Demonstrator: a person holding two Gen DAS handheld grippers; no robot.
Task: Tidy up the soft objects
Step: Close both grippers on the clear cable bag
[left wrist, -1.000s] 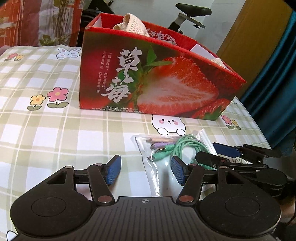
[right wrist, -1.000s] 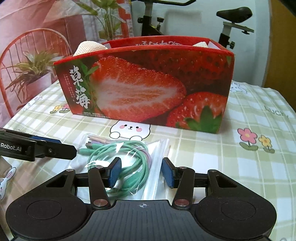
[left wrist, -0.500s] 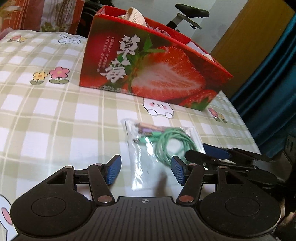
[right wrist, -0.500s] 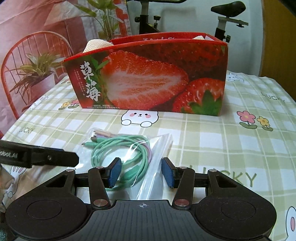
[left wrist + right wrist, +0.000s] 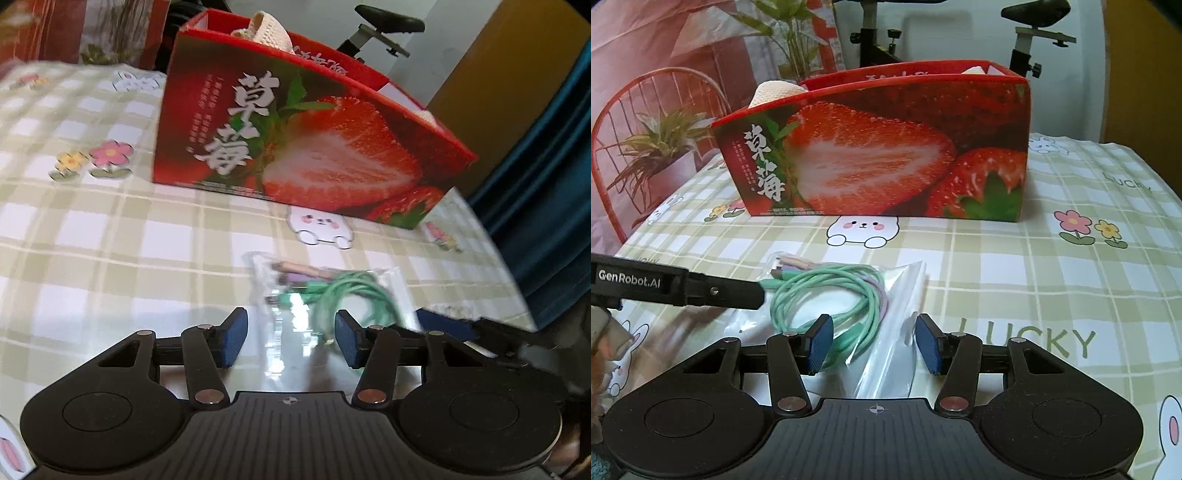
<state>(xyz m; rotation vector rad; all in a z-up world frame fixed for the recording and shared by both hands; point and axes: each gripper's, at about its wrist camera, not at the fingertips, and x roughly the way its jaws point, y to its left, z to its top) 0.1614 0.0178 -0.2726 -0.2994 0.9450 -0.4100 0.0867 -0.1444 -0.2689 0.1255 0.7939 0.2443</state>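
Note:
A clear plastic bag [image 5: 886, 332] with coiled green and purple cables [image 5: 827, 291] lies flat on the checked tablecloth; it also shows in the left wrist view [image 5: 328, 291]. My right gripper [image 5: 873, 343] is open, its fingers on either side of the bag's near end. My left gripper [image 5: 291, 336] is open just short of the bag; it shows in the right wrist view [image 5: 753, 291] beside the cables. Behind stands a red strawberry box [image 5: 886, 147] holding cream knitted cloth [image 5: 269, 29].
The tablecloth [image 5: 1071, 295] has flower and bunny prints. A red wire chair [image 5: 635, 110] and potted plants stand off the table's left. An exercise bike [image 5: 1034, 22] is behind the box. A blue curtain [image 5: 546, 184] hangs past the table's right edge.
The left gripper has moved forward toward the bag and its view is blurred. The right gripper has drawn back slightly. Both grippers stay open.

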